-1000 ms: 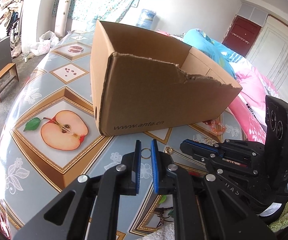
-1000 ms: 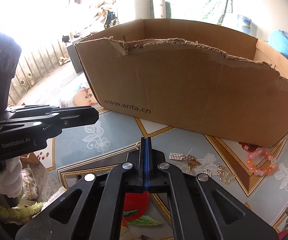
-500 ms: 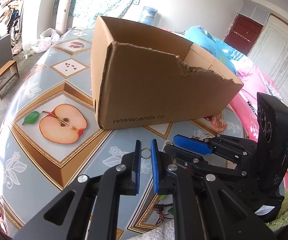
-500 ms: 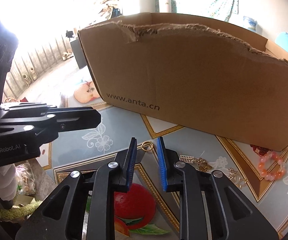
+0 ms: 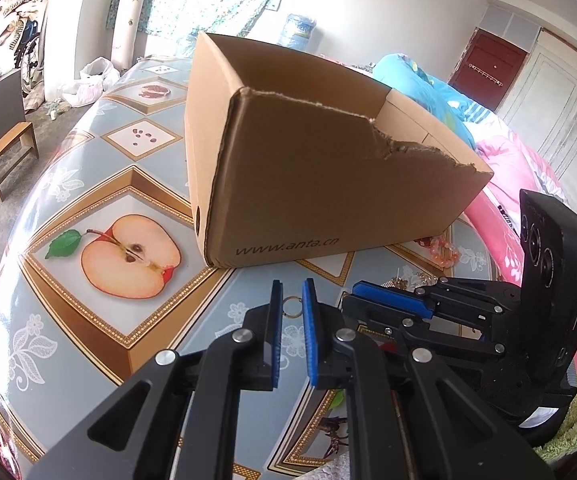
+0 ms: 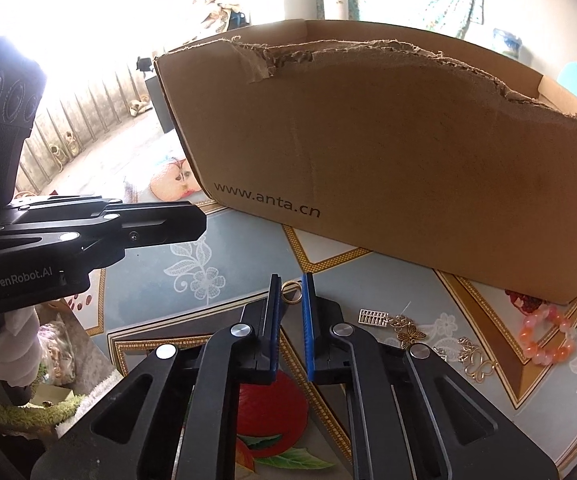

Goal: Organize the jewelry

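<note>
A torn brown cardboard box [image 5: 328, 168] marked www.anta.cn stands on the patterned table [image 5: 88, 312]; it also shows in the right wrist view [image 6: 408, 160]. My left gripper [image 5: 292, 307] is shut on a small gold ring [image 5: 291, 306], held above the table. My right gripper [image 6: 291, 292] is open, its jaws either side of a gold ring [image 6: 291, 293] lying on the table. The right gripper also shows in the left wrist view [image 5: 388, 300], close beside the left.
Gold charms [image 6: 408, 330], a gold filigree piece [image 6: 476, 360] and a pink bead bracelet [image 6: 544, 332] lie on the table to the right, in front of the box. A bed with pink and blue bedding [image 5: 508, 160] is beyond the table.
My right gripper opened from shut and moved forward so its jaws now stand around a ring on the table. My left gripper lifted slightly with its ring.
</note>
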Motion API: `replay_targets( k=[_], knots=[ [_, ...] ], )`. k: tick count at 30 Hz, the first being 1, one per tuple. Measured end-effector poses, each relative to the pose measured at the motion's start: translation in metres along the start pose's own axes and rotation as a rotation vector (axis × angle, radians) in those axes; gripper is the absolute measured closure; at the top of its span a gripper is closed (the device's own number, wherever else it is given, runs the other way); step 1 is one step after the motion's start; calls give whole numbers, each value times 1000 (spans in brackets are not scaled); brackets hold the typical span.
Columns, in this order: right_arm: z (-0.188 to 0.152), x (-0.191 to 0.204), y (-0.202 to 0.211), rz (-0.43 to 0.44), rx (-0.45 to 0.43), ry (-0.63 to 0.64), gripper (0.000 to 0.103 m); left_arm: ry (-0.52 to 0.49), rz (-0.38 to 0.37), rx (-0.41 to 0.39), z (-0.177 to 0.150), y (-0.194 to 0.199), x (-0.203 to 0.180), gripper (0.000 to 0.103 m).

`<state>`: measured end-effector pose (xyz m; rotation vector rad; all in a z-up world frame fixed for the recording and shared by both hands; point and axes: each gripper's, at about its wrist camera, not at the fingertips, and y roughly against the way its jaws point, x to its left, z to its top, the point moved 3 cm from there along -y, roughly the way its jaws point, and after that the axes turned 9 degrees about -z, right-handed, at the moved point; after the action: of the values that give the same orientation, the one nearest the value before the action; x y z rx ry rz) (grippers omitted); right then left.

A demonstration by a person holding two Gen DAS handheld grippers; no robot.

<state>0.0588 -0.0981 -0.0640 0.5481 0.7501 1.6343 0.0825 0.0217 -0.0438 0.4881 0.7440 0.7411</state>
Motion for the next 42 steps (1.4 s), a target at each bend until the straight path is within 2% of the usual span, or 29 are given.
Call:
replay_targets(
  k=[8,15,23,27,30,32,37,39,42],
  knots=[
    [1,-7,11,21,-26,-33,96,-19,16,-10,1,8,-7,94],
    [-1,-15,39,30,-99,-71,96,-69,4,-50,13,31,-32,94],
    [16,-42,100,31,-258,-107,96,-162,-94,-131,59,58,-78,94],
    [38,-66,116,28,-328,-101,96,-201,-121,-142,94,52,-93,94],
    [65,-88,107,37,-315,-104,96,-204,-110,-88,123,32,-93,94],
    [84,-108,97,56,-275,-128,96,-178,-95,-10,144,8,-86,94],
    [121,-149,38,155,-45,-182,96,-58,-77,225,180,-64,-58,94],
    [129,-156,13,154,55,-173,96,-6,-75,314,186,-93,-46,94],
    [138,-160,-16,156,163,-141,96,41,-28,427,188,-129,-29,94]
  ],
)
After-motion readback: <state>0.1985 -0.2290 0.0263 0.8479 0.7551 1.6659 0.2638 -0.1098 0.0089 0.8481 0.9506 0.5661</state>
